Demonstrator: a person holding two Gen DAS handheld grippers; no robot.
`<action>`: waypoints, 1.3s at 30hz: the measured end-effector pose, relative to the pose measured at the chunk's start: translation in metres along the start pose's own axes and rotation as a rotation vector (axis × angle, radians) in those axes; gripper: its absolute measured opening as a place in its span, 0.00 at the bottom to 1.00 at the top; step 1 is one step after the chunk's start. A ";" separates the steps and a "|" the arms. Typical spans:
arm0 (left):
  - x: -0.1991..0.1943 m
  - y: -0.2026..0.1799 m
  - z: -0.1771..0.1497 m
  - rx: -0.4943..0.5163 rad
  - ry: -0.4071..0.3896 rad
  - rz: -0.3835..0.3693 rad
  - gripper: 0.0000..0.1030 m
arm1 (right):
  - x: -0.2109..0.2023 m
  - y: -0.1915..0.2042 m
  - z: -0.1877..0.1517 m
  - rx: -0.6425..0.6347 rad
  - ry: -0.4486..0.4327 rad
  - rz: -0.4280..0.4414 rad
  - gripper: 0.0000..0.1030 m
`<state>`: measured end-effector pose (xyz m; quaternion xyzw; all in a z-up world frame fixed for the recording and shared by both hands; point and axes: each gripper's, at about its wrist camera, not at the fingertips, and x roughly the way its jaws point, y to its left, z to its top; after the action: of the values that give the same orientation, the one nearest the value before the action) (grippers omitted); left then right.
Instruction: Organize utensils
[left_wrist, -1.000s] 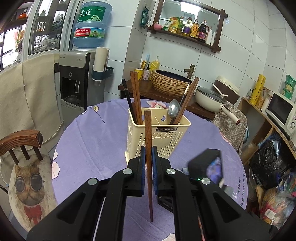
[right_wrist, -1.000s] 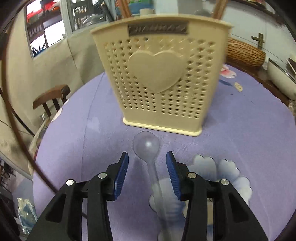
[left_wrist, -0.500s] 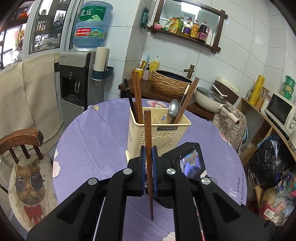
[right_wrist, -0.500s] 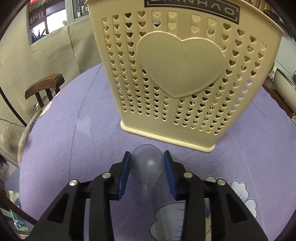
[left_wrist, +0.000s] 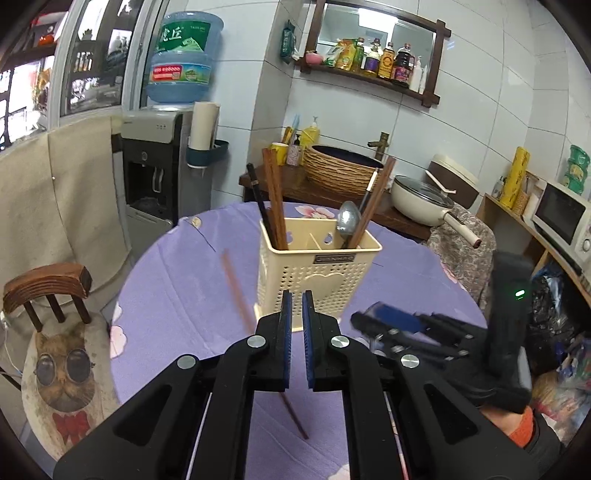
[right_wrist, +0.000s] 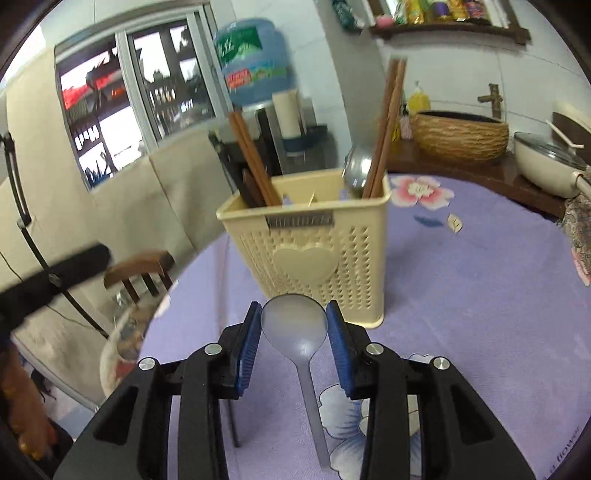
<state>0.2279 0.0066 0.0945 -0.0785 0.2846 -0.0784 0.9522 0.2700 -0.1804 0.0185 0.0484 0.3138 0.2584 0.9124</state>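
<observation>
Purple-clothed round table (left_wrist: 177, 295), kitchen behind. Cream holder (right_wrist: 314, 258) at 12 o'clock already stocked with brown chopsticks (right_wrist: 251, 158) and metal spoon (right_wrist: 356, 166).

Right gripper (right_wrist: 293, 314): jaws just been closing, now clamped on bowl of translucent spoon (right_wrist: 293, 326), lifted, not yet in holder.

Left gripper (left_wrist: 294, 306): jaws together, nothing between pads. Loose chopstick (left_wrist: 236, 288) blurred, tilted at 10 o'clock, still to stow.
</observation>
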 end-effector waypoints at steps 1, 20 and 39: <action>0.000 0.001 0.000 -0.005 0.003 -0.003 0.05 | -0.009 0.001 0.001 0.003 -0.019 -0.002 0.34; 0.113 0.077 -0.025 -0.113 0.248 0.236 0.22 | -0.032 0.003 -0.002 0.000 -0.067 -0.018 0.34; 0.223 0.100 -0.037 -0.121 0.323 0.421 0.12 | -0.032 -0.005 -0.005 0.032 -0.056 0.005 0.34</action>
<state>0.4016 0.0569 -0.0738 -0.0609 0.4472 0.1270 0.8833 0.2479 -0.2007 0.0308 0.0710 0.2920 0.2540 0.9193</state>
